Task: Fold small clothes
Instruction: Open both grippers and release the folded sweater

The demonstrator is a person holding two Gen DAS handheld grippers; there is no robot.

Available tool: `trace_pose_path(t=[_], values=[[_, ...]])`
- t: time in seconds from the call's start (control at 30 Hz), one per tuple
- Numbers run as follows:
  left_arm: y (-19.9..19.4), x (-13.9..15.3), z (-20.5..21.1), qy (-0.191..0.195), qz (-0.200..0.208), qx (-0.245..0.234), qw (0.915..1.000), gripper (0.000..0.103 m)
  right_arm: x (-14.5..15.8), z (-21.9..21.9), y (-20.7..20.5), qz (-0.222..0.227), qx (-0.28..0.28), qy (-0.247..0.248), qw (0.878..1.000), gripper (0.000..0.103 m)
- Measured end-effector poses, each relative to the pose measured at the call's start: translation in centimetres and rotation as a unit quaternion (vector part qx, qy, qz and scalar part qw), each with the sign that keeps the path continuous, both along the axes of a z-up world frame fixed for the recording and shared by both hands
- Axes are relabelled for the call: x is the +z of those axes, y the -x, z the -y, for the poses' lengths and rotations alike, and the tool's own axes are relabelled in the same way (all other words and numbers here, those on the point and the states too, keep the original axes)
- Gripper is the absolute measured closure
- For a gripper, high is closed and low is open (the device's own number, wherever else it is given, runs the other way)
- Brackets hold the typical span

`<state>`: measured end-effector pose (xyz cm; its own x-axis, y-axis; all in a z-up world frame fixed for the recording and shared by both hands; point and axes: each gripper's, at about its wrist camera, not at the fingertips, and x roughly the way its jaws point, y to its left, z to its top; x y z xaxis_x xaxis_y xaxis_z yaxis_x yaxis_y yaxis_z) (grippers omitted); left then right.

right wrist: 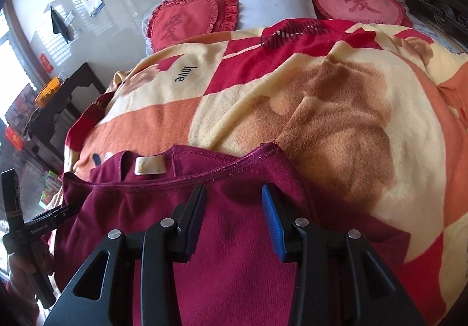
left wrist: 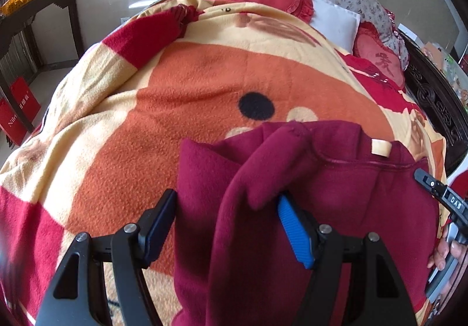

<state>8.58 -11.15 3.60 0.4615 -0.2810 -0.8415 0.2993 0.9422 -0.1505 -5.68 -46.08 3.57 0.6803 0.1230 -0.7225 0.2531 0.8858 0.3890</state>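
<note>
A small maroon fleece garment (left wrist: 336, 203) lies on an orange, cream and red blanket (left wrist: 146, 135), with a cream neck label (left wrist: 380, 147). My left gripper (left wrist: 226, 203) is open, its jaws wide apart around a raised fold or sleeve of the garment (left wrist: 248, 179) that drapes between them. My right gripper (right wrist: 234, 194) is open over the garment body (right wrist: 228, 252), just below the neckline and label (right wrist: 150, 165). The right gripper also shows at the right edge of the left wrist view (left wrist: 444, 197).
Red heart cushions (right wrist: 187, 21) and a white pillow (right wrist: 275, 1) lie at the head of the bed. A dark carved bed frame (left wrist: 438, 109) runs along the right. A dark side table (left wrist: 38, 18) stands at the left by the wall.
</note>
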Motion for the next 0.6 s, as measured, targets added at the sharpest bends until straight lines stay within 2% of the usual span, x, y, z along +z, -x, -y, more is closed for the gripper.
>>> trace_pose_path(t=[0.27,0.4,0.47,0.5,0.6], values=[[-0.7,-0.8,0.6,-0.007,0.010,0.003,0.9999,0.022,-0.9,-0.8,-0.4,0.013,-0.003,0.034,0.999,0.082],[-0.6,-1.0,0.7,-0.007,0.014,0.004,0.9999,0.021,-1.1,-0.8,-0.1,0.028,0.000,0.031,0.999,0.079],[-0.5,-0.7,0.5,-0.001,0.009,0.004,0.9999,0.021,-1.0,-0.9,-0.2,0.032,0.006,0.027,0.999,0.071],[-0.4,-0.4,0.2,0.001,0.005,0.005,1.0000,0.021,-1.0,-0.9,-0.2,0.035,0.014,0.022,0.999,0.063],[0.8,1.0,-0.9,0.014,0.008,0.000,0.9999,0.021,0.3,-1.2,-0.1,0.010,0.034,0.021,0.999,0.060]])
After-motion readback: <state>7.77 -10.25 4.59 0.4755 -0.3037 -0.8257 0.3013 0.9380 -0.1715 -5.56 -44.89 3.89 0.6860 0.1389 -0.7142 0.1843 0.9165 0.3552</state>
